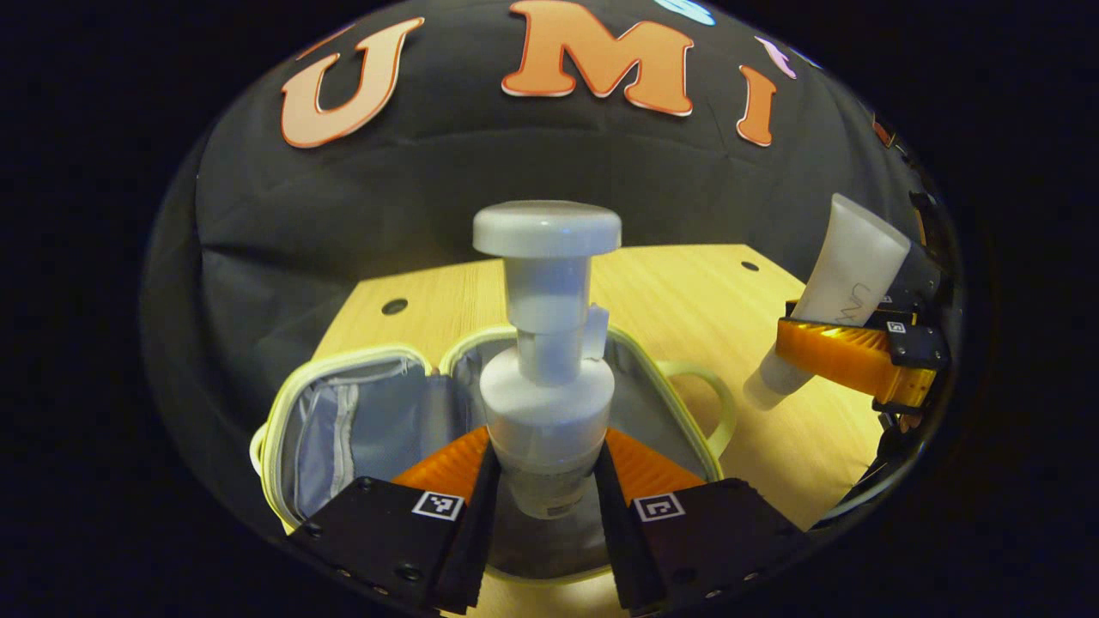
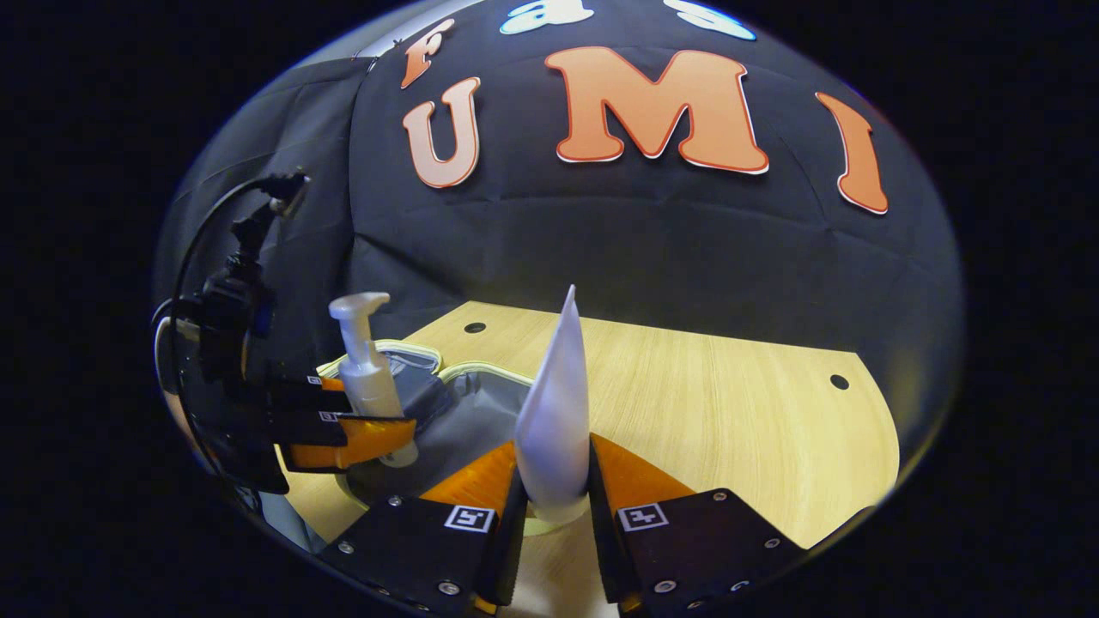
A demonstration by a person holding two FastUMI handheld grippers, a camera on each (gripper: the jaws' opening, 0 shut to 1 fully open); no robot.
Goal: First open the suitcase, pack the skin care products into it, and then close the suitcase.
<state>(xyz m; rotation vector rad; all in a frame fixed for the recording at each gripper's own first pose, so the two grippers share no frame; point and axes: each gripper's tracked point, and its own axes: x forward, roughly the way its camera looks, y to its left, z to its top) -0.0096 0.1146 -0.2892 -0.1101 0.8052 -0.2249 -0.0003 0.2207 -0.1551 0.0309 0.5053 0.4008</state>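
Pale wood forms the surface (image 1: 687, 292) in the left gripper view; on it, just ahead of and below the left hand-held gripper (image 1: 546, 481), a small suitcase (image 1: 361, 421) lies unzipped with its grey lining showing and a looped handle to the right; the left hand-held gripper is clenched on a white pump bottle (image 1: 547, 343), both fingers pressing its lower body, holding it upright above the open compartment; off to the right, well apart, the right hand-held gripper (image 1: 846, 356) carries a white tube (image 1: 846, 275) on a slant above the surface.

Turning to the right gripper view, the right hand-held gripper (image 2: 554, 506) grips the white tube (image 2: 556, 412) by its wide end, the flat crimped end pointing up; beyond its fingertips and to the left lies the open suitcase (image 2: 468, 412); further left, the left hand-held gripper (image 2: 348, 438) holds the pump bottle (image 2: 367, 378) over the case.

Judged from this: opening is done; packing is under way, with both products lifted but neither yet released inside; closing remains.
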